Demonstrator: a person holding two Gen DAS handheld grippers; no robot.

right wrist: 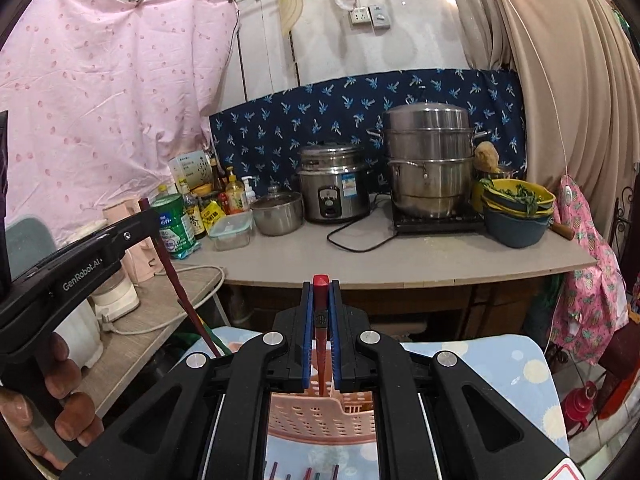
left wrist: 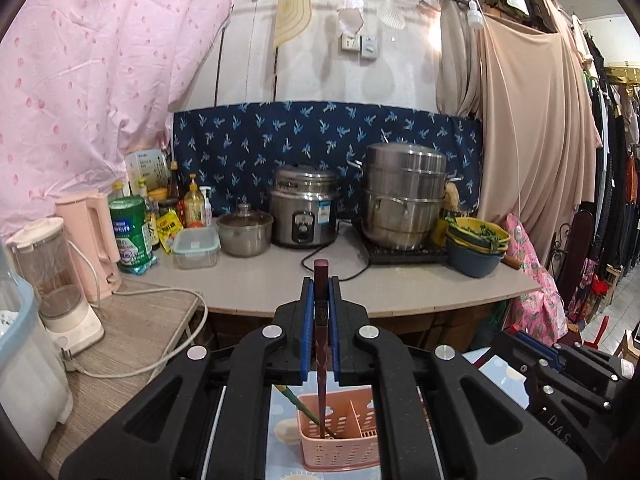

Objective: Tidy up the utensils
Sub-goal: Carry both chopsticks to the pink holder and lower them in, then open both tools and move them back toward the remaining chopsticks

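Pink utensil basket (left wrist: 340,436), perforated, divided into compartments, sits on a pale blue dotted cloth (right wrist: 500,364) below both grippers. Dark maroon chopstick (left wrist: 321,320) stands near upright, lower tip down inside the basket's left compartment, upper end poking above the fingers. Left gripper (left wrist: 321,300) clenched on this chopstick, blue pads pressed to either side. A green-patterned chopstick (left wrist: 298,402) leans in the same compartment, tilted left.

Red chopstick (right wrist: 321,320) held upright directly above the basket (right wrist: 320,420); right gripper (right wrist: 321,300) clamped on it. Whether its tip touches the basket cannot be told. More chopstick ends (right wrist: 308,472) lie on the cloth just in front of the basket.

Beyond the basket: grey counter (left wrist: 260,280) carrying a rice cooker (left wrist: 304,208), steel steamer pot (left wrist: 404,196), small lidded pot (left wrist: 244,232), clear food box (left wrist: 196,246), green tin (left wrist: 130,232), bottles. Stacked bowls (left wrist: 476,248) right of the steamer. Pink kettle (left wrist: 90,240) and blender (left wrist: 60,280) left of the basket.
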